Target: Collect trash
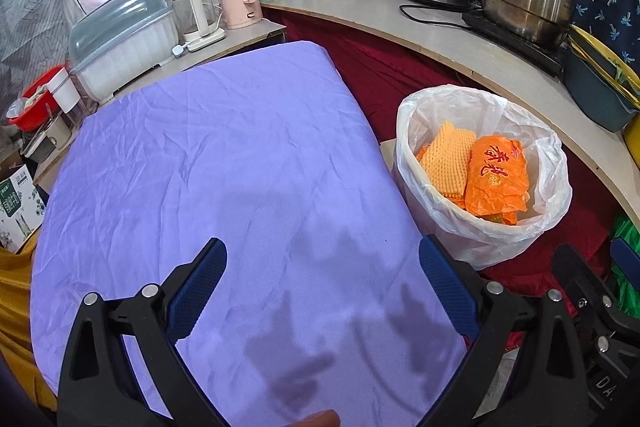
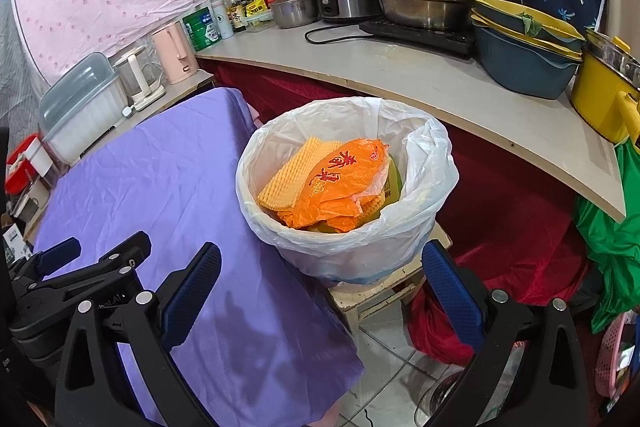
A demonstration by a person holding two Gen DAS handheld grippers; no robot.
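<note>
Orange plastic bag [image 2: 340, 191] and orange foam netting [image 2: 290, 175] lie inside white-lined bin [image 2: 348, 251], on low stool beside purple-covered bench [image 1: 208, 163]. Left hand-held gripper [image 1: 322, 291] released, empty, over bench, bin ahead to right. Right hand-held gripper [image 2: 320, 291] released, empty, bin just ahead.

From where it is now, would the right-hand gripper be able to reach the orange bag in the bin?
Probably yes. The right gripper is open and empty, with the bin directly ahead. The orange bag lies on top with nothing over it; only the liner's rim stands between them.
</note>
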